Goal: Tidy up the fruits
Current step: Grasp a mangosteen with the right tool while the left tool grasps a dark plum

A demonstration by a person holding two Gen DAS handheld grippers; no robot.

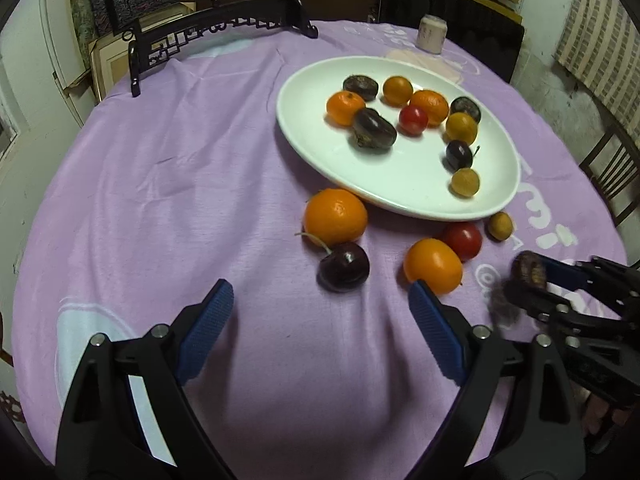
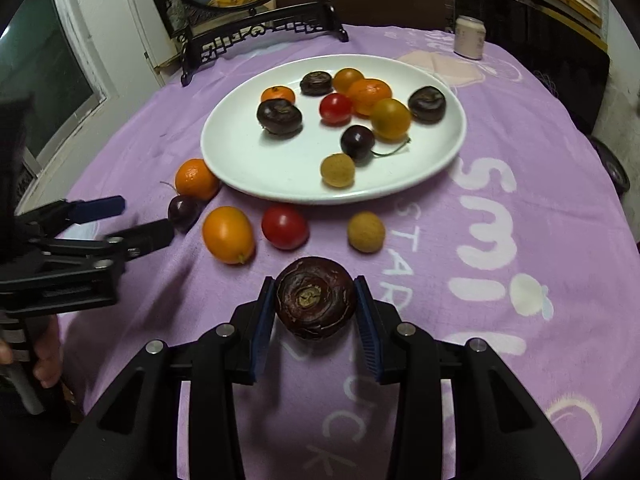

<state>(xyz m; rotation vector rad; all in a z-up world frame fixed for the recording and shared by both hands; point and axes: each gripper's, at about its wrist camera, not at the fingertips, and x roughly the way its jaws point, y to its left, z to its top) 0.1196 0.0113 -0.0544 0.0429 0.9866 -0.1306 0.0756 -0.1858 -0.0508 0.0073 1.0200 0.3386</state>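
A white oval plate (image 2: 256,168) (image 1: 400,184) on the purple cloth holds several fruits: mandarins, dark water chestnuts, a red tomato, a cherry, a longan. My right gripper (image 2: 315,300) is shut on a dark brown water chestnut (image 2: 315,298), just above the cloth in front of the plate; it also shows in the left wrist view (image 1: 528,270). My left gripper (image 1: 320,300) is open and empty, just short of a dark cherry (image 1: 344,266). Loose on the cloth: a mandarin (image 1: 335,216), an orange kumquat (image 1: 432,266), a red tomato (image 1: 463,240), a longan (image 1: 500,226).
A black carved stand (image 1: 208,36) with a round picture stands at the table's far left. A small pale jar (image 1: 431,34) stands behind the plate. A wooden chair (image 1: 612,176) is off the right edge. The cloth bears white lettering at the right (image 2: 488,212).
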